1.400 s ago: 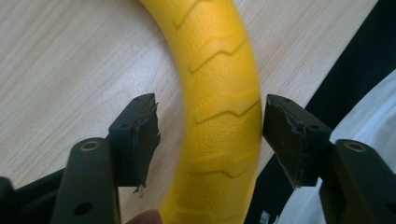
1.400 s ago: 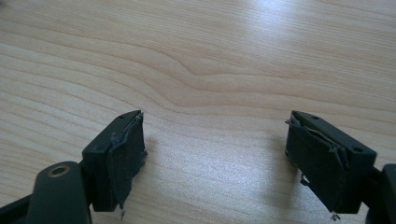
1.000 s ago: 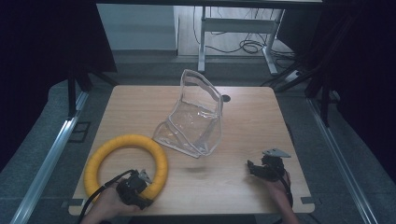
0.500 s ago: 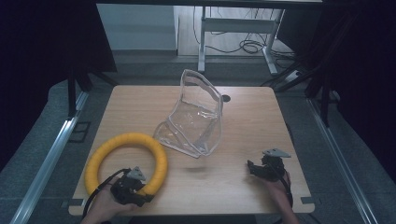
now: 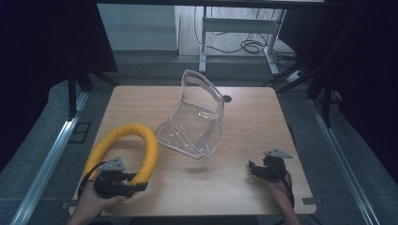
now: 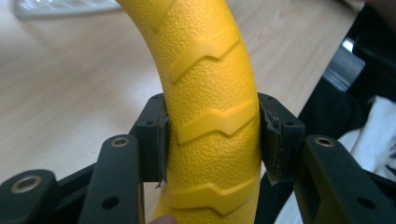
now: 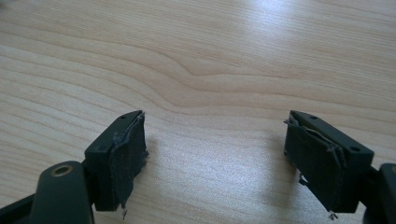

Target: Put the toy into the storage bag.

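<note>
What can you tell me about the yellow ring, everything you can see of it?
The ring is a thick yellow hoop of what looks like foam or rubber, with a pebbled skin and raised zigzag ridges. It lies at the table's near left corner, close to the clear bag. The left gripper is shut on its near arc, one jaw pressing each side.

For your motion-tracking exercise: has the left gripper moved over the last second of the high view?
Yes. The left gripper, shut on the yellow ring, has slid back toward the table's near edge, its grip now lower on the ring.
</note>
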Available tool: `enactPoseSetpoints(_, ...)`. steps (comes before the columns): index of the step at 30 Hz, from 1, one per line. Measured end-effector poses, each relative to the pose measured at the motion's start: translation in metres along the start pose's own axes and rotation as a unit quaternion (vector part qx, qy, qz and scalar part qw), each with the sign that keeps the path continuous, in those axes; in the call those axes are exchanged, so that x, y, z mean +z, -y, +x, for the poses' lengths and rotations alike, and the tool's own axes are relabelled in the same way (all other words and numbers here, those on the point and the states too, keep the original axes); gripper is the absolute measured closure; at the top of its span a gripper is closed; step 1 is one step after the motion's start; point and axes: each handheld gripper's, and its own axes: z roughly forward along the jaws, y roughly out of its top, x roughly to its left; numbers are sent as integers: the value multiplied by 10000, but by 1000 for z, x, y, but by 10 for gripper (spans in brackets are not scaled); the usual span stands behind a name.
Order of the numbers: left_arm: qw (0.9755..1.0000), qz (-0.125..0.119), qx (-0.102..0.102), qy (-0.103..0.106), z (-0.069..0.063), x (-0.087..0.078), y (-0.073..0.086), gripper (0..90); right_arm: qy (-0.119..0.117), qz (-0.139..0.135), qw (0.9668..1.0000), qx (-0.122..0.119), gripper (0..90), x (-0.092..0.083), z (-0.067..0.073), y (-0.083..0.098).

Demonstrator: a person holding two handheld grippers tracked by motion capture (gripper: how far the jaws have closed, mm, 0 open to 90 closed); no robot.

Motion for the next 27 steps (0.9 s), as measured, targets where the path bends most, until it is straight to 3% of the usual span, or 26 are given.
enactPoseSetpoints(8, 9978, -637, -103, -170, 7, -25, -3, 511, 3, -5, 10000, 3, 211, 0, 0, 0)
enactPoseSetpoints(15, 9940, -1028, -14, -364, 8, -45, -8, 511, -2, -14, 10000, 18, 214, 0, -1, 0)
enactPoseSetpoints(27, 9869, -1565, 12, -397, 8, -56, -20, 510, 0, -16, 10000, 27, 216, 0, -1, 0)
